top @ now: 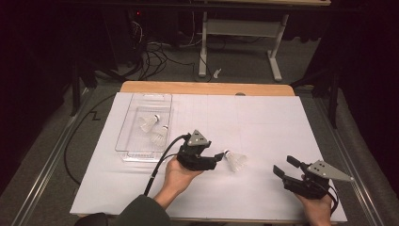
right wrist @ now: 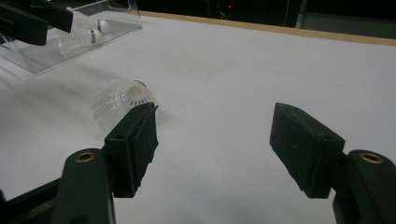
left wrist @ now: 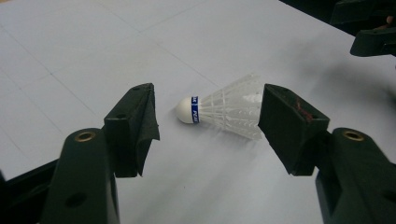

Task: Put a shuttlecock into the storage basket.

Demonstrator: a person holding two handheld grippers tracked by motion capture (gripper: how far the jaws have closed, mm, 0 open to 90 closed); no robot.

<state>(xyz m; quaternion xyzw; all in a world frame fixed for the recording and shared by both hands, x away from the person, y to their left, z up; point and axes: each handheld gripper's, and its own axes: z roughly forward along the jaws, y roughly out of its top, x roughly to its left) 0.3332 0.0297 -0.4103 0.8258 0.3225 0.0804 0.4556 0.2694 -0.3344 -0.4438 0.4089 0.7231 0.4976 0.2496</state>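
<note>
Left gripper (top: 217, 155), high view: mid-table, near side, held from below by left hand (top: 178, 176), pointing right at a loose shuttle (top: 235, 160). Cable runs off its back twd near-left edge. Grey plate on top.

Left gripper view (left wrist: 208, 123): jaws wide apart, nothing gripped. Shuttle (left wrist: 224, 109) lies on its side on the sheet, beyond and between the jaws, not touching either as far as I can tell. Cork end w/ blue band points to that view's left, skirt partly behind the right-hand jaw. Right gripper's jaws show dark at top-right corner.

Right gripper (top: 286, 167), high view: near-right of table, held by right hand (top: 317, 207), jaws pointing left-far twd shuttle, well apart from it. Grey plate on top.

Right gripper view (right wrist: 212, 135): jaws wide apart, empty. Shuttle (right wrist: 121, 100) lies beyond its left-hand jaw, skirt opening twd camera, slightly blurred.

Tray (top: 141, 96): clear plastic, far-left on sheet, long axis near-far. Two more shuttles in it: one (top: 148, 122) farther, one (top: 160, 136) nearer, close together, contact unclear. Same tray (right wrist: 107, 32) seen top-left in right gripper view w/ the blue-banded corks inside.

Sheet (top: 263, 117): white, faint grid, covers most of wooden table (top: 207, 88); bare wood strip along far edge.
</note>
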